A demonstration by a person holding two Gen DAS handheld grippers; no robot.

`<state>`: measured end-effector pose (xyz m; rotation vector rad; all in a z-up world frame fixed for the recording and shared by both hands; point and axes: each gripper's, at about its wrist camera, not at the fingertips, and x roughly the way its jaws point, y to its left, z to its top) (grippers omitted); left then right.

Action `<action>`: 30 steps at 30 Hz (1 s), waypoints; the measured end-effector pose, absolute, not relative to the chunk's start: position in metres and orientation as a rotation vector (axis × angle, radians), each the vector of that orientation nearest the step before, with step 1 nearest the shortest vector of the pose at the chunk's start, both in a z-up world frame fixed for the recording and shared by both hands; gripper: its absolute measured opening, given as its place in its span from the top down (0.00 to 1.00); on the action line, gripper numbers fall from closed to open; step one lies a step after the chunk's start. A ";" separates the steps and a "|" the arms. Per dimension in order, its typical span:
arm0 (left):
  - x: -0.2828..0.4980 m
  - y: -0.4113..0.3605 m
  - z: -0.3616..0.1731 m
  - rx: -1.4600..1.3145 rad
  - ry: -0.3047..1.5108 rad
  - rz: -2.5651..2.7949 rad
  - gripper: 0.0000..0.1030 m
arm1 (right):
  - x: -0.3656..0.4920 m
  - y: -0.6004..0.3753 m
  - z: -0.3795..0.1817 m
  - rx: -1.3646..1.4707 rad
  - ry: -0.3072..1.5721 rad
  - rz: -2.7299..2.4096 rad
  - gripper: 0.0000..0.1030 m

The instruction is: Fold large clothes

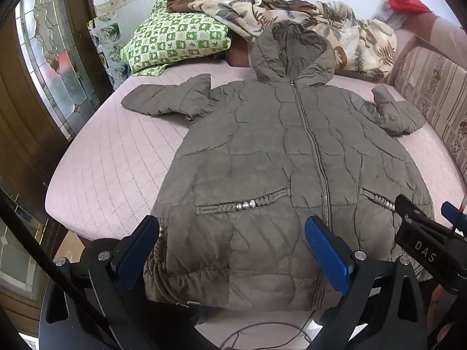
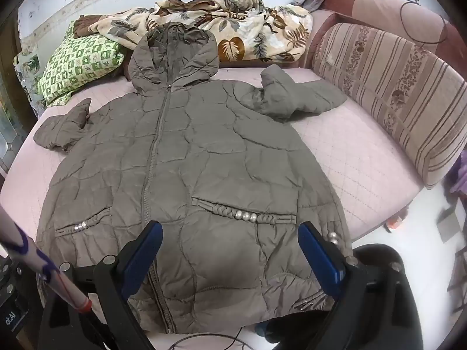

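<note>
A grey-brown quilted hooded jacket (image 1: 277, 151) (image 2: 181, 157) lies flat and zipped on the pink bed, hood toward the pillows, both sleeves spread outward. Its hem hangs a little over the near bed edge. My left gripper (image 1: 233, 233) hovers open above the hem's left half, its blue pads (image 1: 327, 250) wide apart with no cloth pinched. My right gripper (image 2: 230, 239) hovers open above the hem's right half, near the beaded pocket (image 2: 245, 215). The right gripper's fingers (image 1: 414, 218) also show at the right edge of the left wrist view.
A pink quilted mattress (image 1: 116, 157) (image 2: 350, 157) carries the jacket. A green checked pillow (image 1: 175, 40) and a leaf-print blanket (image 2: 233, 29) lie at the head. A striped cushion (image 2: 394, 93) borders the right side. A wooden door with patterned glass (image 1: 43, 58) stands left. A cable (image 1: 262, 335) lies on the floor.
</note>
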<state>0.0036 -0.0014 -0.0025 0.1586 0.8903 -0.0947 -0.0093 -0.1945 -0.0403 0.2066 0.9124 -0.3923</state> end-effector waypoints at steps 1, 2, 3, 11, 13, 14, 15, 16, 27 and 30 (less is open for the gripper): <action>-0.001 0.003 -0.002 0.133 0.874 -0.115 0.03 | -0.010 -0.194 -0.040 0.202 0.909 -0.394 0.07; -0.001 0.002 -0.003 0.135 0.884 -0.126 0.03 | -0.010 -0.195 -0.040 0.201 0.907 -0.392 0.07; 0.002 0.001 -0.004 0.141 0.902 -0.137 0.03 | -0.011 -0.195 -0.041 0.202 0.905 -0.389 0.07; -0.012 -0.003 -0.010 0.107 0.897 -0.218 0.03 | -0.008 -0.191 -0.043 0.170 0.898 -0.393 0.07; -0.013 -0.003 -0.009 0.103 0.894 -0.218 0.03 | -0.008 -0.192 -0.043 0.167 0.892 -0.389 0.07; -0.014 -0.004 -0.009 0.104 0.895 -0.219 0.03 | -0.008 -0.193 -0.042 0.164 0.889 -0.389 0.07; -0.013 -0.003 -0.008 0.104 0.898 -0.222 0.03 | -0.008 -0.194 -0.041 0.160 0.886 -0.390 0.07; -0.013 -0.003 -0.008 0.103 0.905 -0.230 0.03 | -0.007 -0.195 -0.041 0.157 0.884 -0.390 0.07; -0.019 -0.002 -0.004 0.077 0.898 -0.271 0.03 | -0.014 -0.189 -0.035 0.142 0.852 -0.415 0.07; -0.017 0.007 0.000 0.044 0.883 -0.263 0.03 | -0.017 -0.189 -0.033 0.139 0.840 -0.421 0.07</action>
